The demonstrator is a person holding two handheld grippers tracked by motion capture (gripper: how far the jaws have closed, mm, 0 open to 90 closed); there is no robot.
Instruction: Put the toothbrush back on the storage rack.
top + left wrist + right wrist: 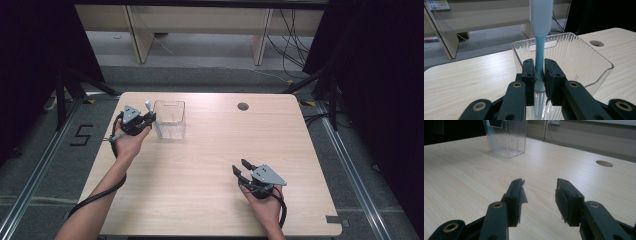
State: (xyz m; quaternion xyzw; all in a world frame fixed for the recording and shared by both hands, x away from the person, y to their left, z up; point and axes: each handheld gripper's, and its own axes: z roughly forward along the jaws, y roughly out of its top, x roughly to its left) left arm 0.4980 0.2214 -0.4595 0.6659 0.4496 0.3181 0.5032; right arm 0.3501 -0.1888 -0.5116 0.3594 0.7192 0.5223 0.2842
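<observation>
Lab-style recording bay: pale wooden table between black curtains, floor rails, loose black cables, taped numeral "5".

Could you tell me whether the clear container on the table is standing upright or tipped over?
Upright. The container rests on its base with the open rim facing up, and the right gripper view shows its walls vertical.

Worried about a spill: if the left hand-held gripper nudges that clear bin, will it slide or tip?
The bin looks thin-walled, empty and tall, so probably light and apt to slide or tip. Its ribbed plastic likely flexes a little. The left hand-held gripper grips the toothbrush at the rim, so a high push could topple it.
</observation>
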